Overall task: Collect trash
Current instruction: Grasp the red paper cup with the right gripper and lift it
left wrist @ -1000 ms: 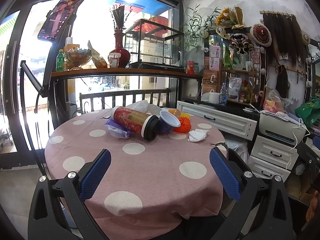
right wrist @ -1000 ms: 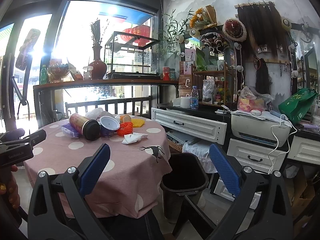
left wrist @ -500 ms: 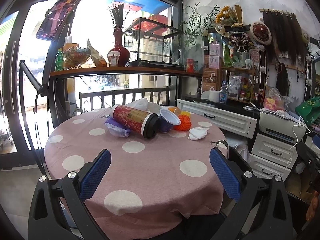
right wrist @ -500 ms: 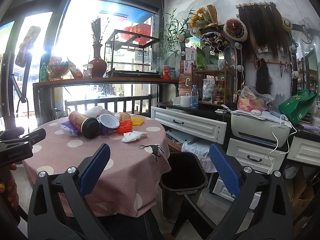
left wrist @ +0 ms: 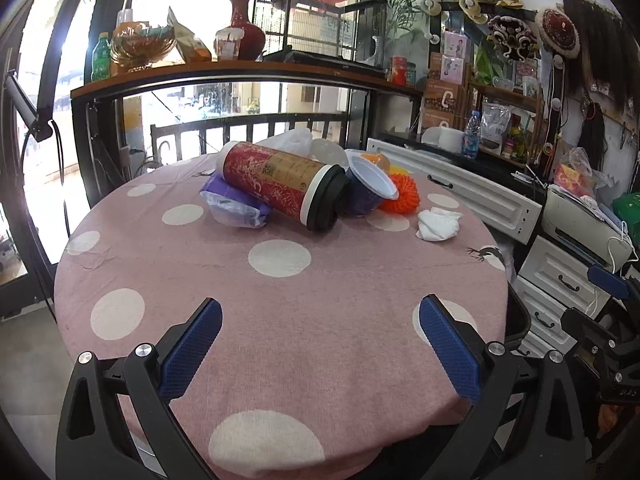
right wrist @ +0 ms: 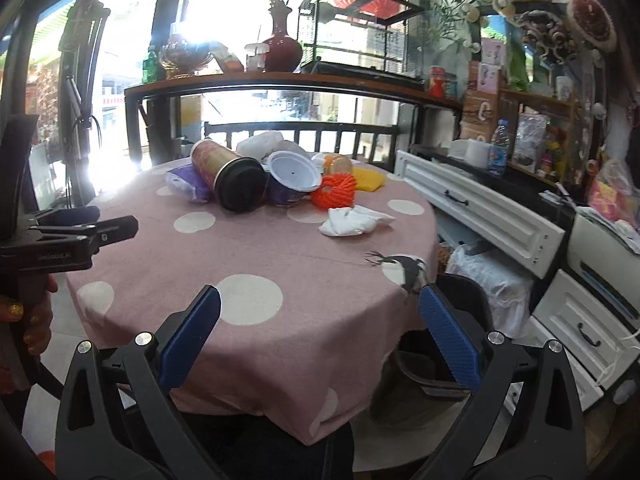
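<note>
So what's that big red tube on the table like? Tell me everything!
The tube is a tall red can with gold patterns, a tan label, a white rim and a black lid. It looks like cardboard. It lies on its side on the pink table, lid toward us, resting on a purple packet and touching a purple cup. Neither claw touches it.

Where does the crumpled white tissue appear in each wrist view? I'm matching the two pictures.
Left wrist: crumpled white tissue right of centre, near the table's right edge.
Right wrist: crumpled white tissue at centre, upper half.
Shared landmark: orange mesh ball just behind it.
</note>
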